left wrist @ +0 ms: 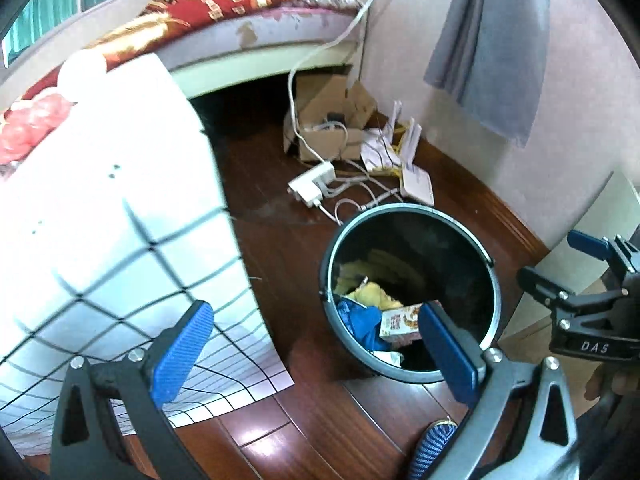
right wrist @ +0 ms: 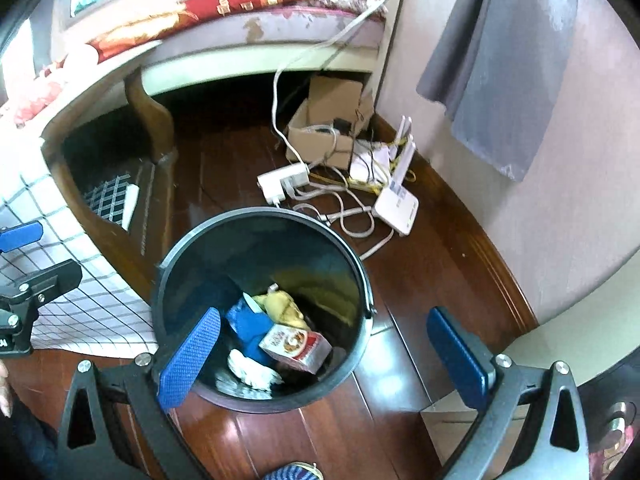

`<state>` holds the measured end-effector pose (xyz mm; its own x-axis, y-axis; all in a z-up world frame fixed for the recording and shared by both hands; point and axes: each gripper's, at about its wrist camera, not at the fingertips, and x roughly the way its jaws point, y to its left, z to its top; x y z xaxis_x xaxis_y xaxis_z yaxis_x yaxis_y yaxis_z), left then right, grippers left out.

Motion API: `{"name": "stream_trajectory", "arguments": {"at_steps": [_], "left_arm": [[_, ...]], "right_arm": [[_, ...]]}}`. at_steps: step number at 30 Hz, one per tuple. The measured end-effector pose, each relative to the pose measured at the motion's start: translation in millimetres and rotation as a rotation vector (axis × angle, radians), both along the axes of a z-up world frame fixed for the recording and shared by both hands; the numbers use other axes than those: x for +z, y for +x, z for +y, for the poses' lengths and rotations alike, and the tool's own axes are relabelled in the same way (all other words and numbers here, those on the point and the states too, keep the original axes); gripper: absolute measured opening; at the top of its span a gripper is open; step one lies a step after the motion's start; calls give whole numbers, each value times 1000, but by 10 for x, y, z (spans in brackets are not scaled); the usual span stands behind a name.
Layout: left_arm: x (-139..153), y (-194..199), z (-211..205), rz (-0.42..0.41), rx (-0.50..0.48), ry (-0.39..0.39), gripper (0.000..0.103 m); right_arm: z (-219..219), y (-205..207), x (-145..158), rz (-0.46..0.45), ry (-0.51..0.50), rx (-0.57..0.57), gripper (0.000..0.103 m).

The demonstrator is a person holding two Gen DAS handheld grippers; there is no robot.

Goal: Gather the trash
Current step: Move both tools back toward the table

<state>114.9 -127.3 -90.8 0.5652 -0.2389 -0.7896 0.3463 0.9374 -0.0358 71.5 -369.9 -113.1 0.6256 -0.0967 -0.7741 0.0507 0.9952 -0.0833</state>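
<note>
A black round trash bin (left wrist: pixel 492 272) (right wrist: pixel 168 280) stands on the wooden floor. Inside lie a small printed carton (left wrist: pixel 396 322) (right wrist: pixel 296 346), a blue wrapper (left wrist: pixel 360 320) (right wrist: pixel 248 320), yellow trash (right wrist: pixel 282 306) and white crumpled paper (right wrist: pixel 252 372). My left gripper (left wrist: pixel 316 348) is open and empty, above the floor just left of the bin. My right gripper (right wrist: pixel 324 356) is open and empty, above the bin's near right rim. The right gripper also shows at the right edge of the left wrist view (left wrist: pixel 560 276).
A table with a white checked cloth (left wrist: pixel 100 208) (right wrist: pixel 60 280) stands left of the bin. Behind it are a power strip (right wrist: pixel 282 182), cables, a white router (right wrist: pixel 396 202), a cardboard box (right wrist: pixel 328 128) and a bed (right wrist: pixel 224 20). A grey cloth (right wrist: pixel 500 60) hangs on the wall.
</note>
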Motion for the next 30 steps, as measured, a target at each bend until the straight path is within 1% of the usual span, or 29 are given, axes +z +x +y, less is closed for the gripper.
{"name": "stream_trajectory", "arguments": {"at_steps": [5,11,14,19,23,30], "left_arm": [[154,-103,163,-34,26,-16,102],[308,-234,348,-71,62,-23,102],[422,-299,512,-101,98,-22,102],[619,-370,916,-155,187,-20,102],[721,-385,1257,-186,264,-23,102],[866,-340,1925,-236,392,-3,102]], "right_arm": [[173,-129,255,-59,0,35,103],[433,-209,459,-102,2,87,103],[602,-248,555,-142,17,122,103],[964,-209,733,-205,27,200,103],[1261,-142,897,-254,55,264,103],[1838,79,1121,-299,111,390,103]]}}
